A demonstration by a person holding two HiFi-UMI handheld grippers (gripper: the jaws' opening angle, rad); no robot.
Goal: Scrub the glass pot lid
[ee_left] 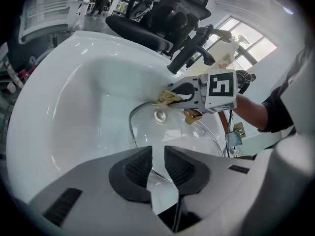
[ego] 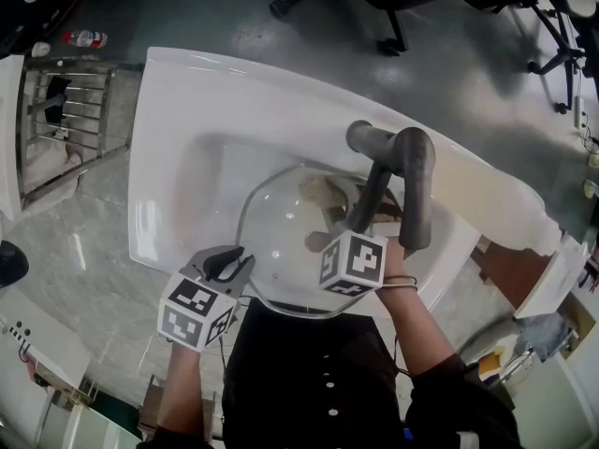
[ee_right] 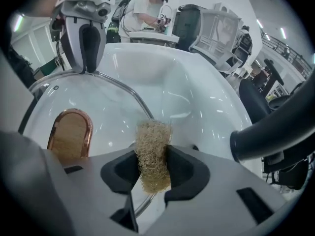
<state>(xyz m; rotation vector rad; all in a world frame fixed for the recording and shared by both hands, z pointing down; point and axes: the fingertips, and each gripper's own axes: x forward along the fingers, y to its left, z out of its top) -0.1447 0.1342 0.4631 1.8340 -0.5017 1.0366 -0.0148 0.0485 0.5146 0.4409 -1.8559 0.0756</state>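
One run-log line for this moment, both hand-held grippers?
left hand-held gripper: grips glass pot lid rim | right hand-held gripper: grips loofah scrubber on lid | lid: in sink

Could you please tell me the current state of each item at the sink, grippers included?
glass pot lid: lying in the sink, rim gripped at its near edge.
left gripper: shut on the lid's rim.
right gripper: shut on the loofah scrubber.
loofah scrubber: clamped between the jaws, against the lid near its rim.
faucet: no water seen running.
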